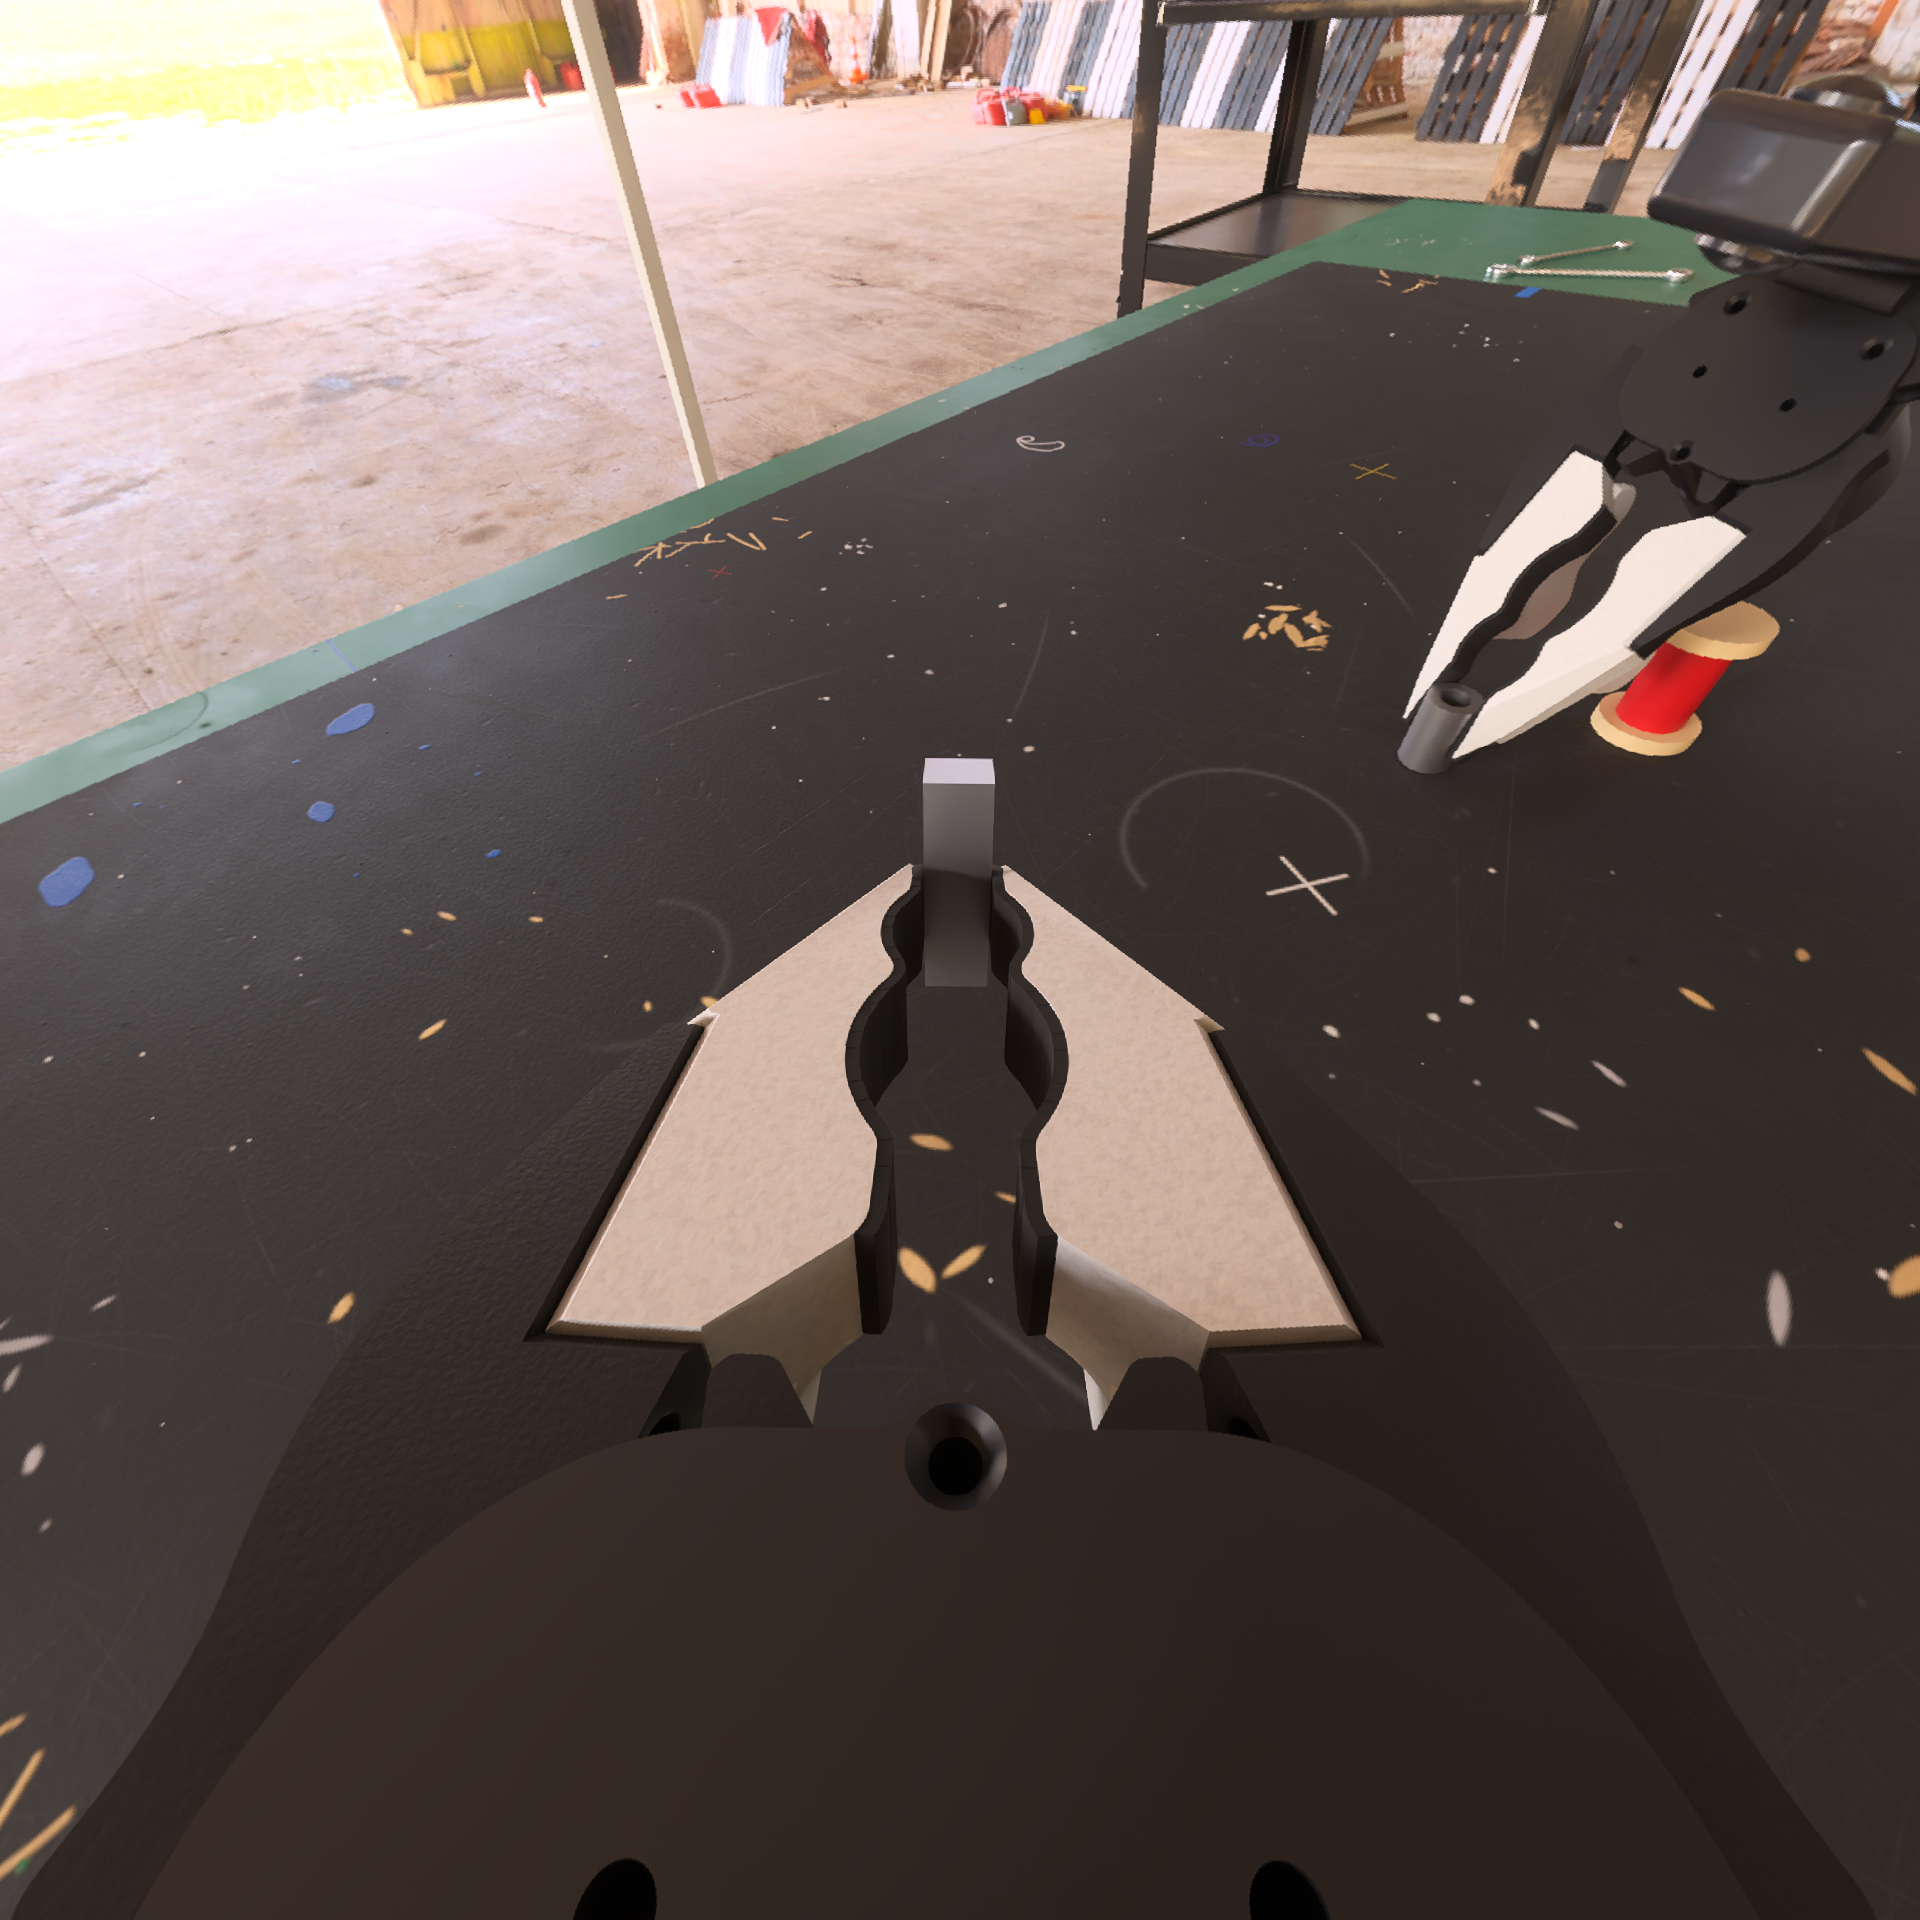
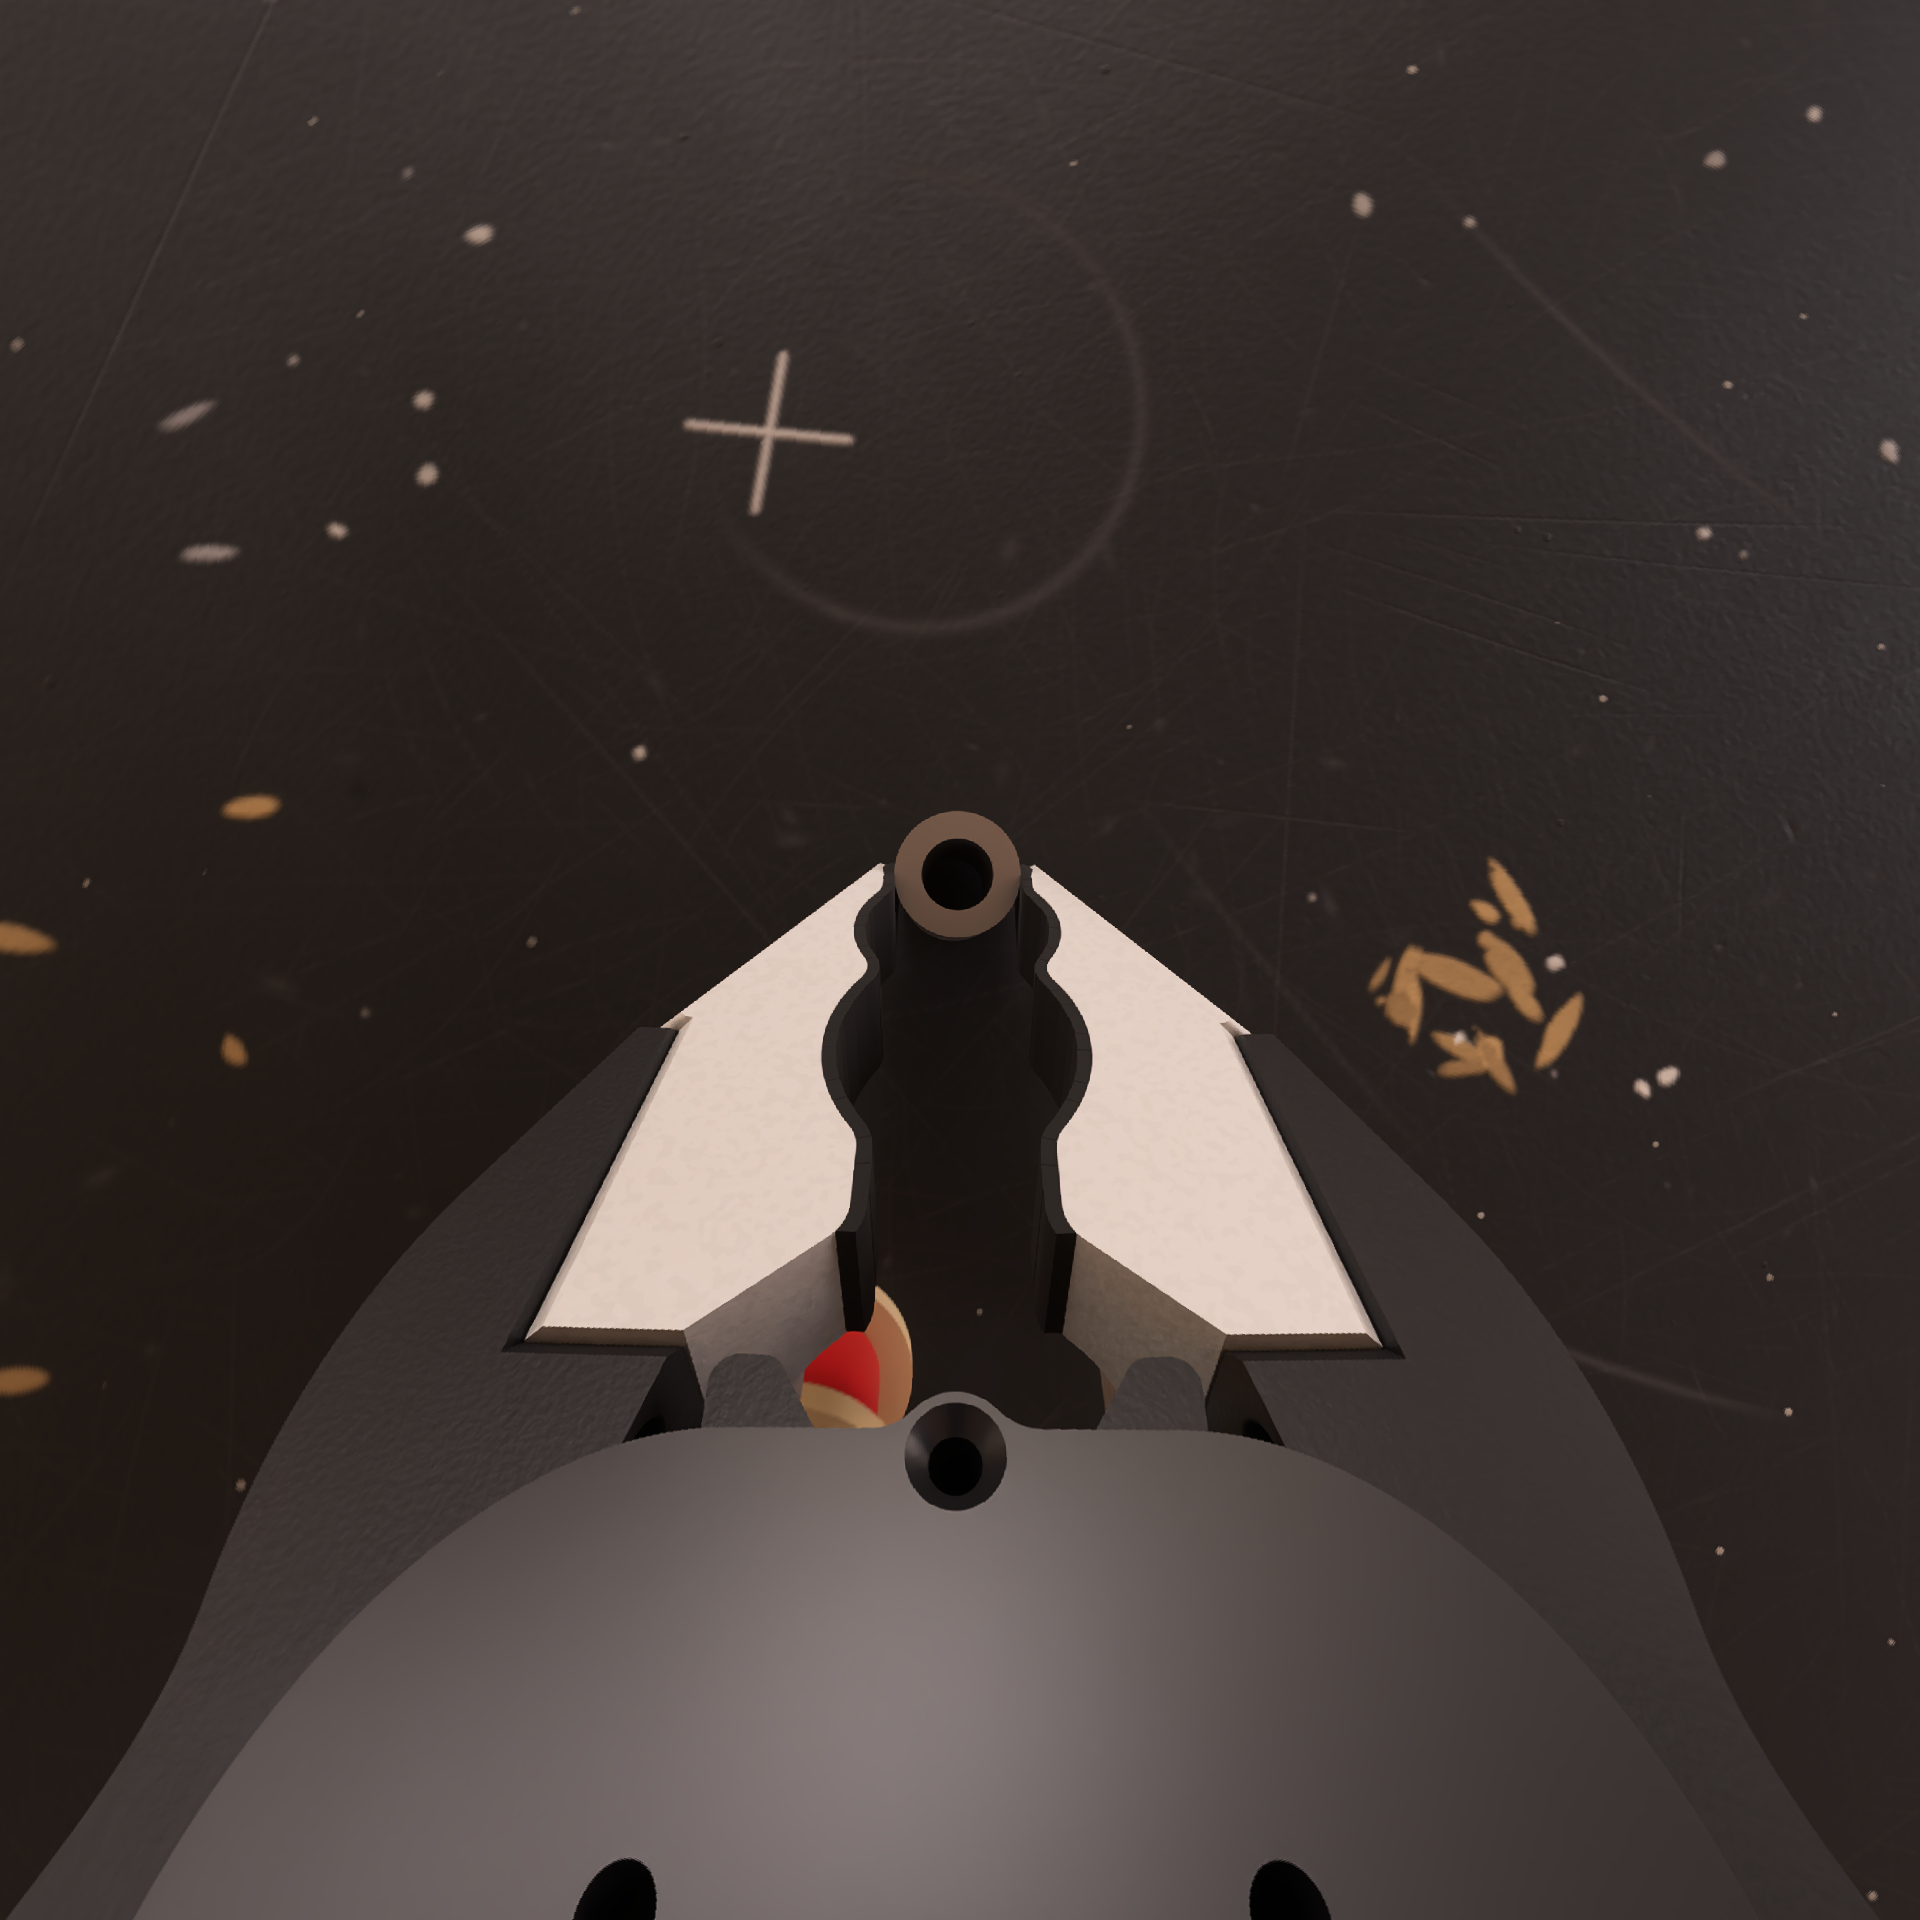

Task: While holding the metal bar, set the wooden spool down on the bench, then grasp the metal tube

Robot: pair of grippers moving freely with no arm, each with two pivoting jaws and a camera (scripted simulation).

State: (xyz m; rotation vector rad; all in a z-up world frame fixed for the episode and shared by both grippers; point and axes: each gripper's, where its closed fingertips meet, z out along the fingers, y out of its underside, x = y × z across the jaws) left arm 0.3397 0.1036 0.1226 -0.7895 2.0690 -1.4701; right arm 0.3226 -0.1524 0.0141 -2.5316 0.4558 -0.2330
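Near the bench's (image 1: pixel 1039 644) far right corner, the right gripper (image 1: pixel 1444 727) clamped an upright metal tube (image 1: pixel 1432 732) beside the tilted wooden spool (image 1: pixel 1673 681), while the left gripper (image 1: pixel 957 883) gripped a metal bar (image 1: pixel 957 821).

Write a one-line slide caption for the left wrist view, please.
Left gripper holds the metal bar; right gripper closes on the metal tube beside the wooden spool.
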